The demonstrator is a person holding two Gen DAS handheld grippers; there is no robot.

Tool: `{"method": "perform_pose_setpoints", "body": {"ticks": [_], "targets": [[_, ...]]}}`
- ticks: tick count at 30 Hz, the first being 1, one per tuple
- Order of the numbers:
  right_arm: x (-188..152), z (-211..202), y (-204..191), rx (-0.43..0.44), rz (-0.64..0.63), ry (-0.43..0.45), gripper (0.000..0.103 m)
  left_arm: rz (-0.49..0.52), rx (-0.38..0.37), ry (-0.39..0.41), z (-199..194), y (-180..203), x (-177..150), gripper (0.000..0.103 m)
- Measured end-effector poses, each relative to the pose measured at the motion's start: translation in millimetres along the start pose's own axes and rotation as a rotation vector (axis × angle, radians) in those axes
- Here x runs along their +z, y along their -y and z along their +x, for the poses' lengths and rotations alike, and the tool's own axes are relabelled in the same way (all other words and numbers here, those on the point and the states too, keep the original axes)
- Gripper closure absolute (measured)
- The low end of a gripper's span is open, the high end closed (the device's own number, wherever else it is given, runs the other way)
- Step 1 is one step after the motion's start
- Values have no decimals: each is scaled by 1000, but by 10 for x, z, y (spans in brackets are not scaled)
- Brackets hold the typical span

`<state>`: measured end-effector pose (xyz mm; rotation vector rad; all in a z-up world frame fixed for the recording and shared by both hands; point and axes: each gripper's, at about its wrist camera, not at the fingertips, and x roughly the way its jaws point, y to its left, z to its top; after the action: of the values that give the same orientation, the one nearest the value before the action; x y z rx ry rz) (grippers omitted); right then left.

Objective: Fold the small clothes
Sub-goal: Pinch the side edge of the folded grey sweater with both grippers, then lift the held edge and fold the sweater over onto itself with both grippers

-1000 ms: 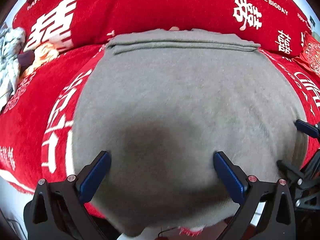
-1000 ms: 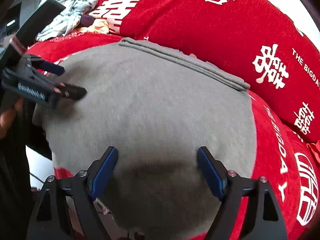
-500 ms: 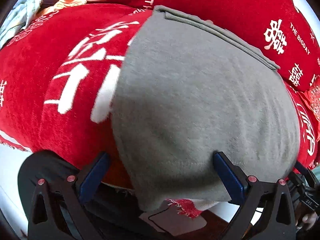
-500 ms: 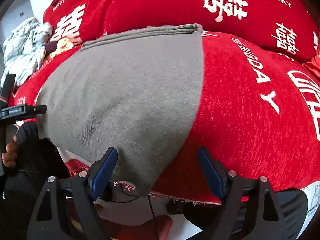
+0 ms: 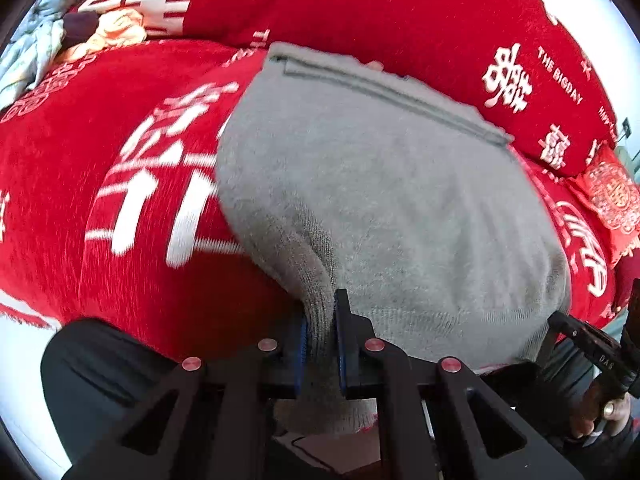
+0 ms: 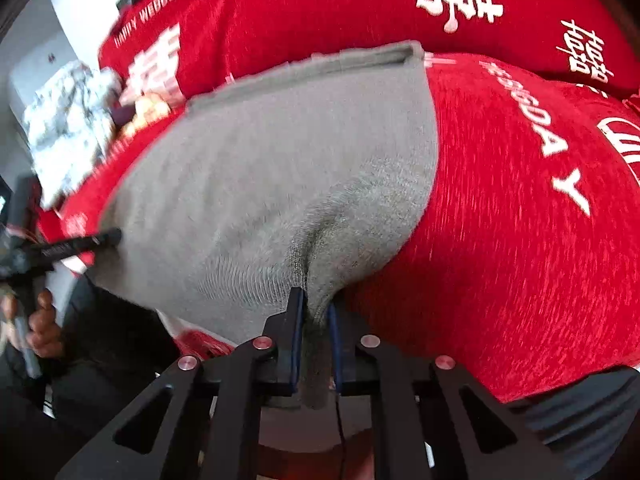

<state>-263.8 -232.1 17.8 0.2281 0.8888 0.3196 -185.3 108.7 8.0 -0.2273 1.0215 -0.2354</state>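
A grey knitted garment (image 5: 392, 208) lies flat on a red sofa cover (image 5: 120, 200), its folded hem at the far end. My left gripper (image 5: 320, 308) is shut on the garment's near left corner, and the fabric bunches up between the blue pads. In the right wrist view, my right gripper (image 6: 316, 304) has the near right corner of the grey garment (image 6: 280, 168) between its jaws. They are closing, and the pads pinch the fabric. Each gripper shows at the edge of the other's view: the right gripper (image 5: 576, 336) and the left gripper (image 6: 92, 240).
The red cover carries white characters and runs up a backrest behind the garment. A pile of pale and orange clothes (image 5: 44, 40) lies at the far left. A small red cushion (image 5: 612, 196) sits at the right. A person's hand (image 6: 40, 320) and dark clothing are near the sofa's front edge.
Both grippers stood open over the middle of the garment, then moved apart to its near corners. Both jaws have come together on the fabric.
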Motion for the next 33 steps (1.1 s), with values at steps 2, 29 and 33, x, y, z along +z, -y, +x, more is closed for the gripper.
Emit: {"method": "perform_pose_setpoints", "body": {"ticks": [2, 29, 33], "targets": [[171, -108, 46, 15, 21, 60, 90, 4, -17, 37, -75, 61, 162, 90], [388, 245, 372, 104, 85, 90, 35, -53, -56, 15, 286, 11, 327, 0], [379, 311, 254, 91, 35, 73, 63, 71, 39, 64, 335, 247, 357, 48]]}}
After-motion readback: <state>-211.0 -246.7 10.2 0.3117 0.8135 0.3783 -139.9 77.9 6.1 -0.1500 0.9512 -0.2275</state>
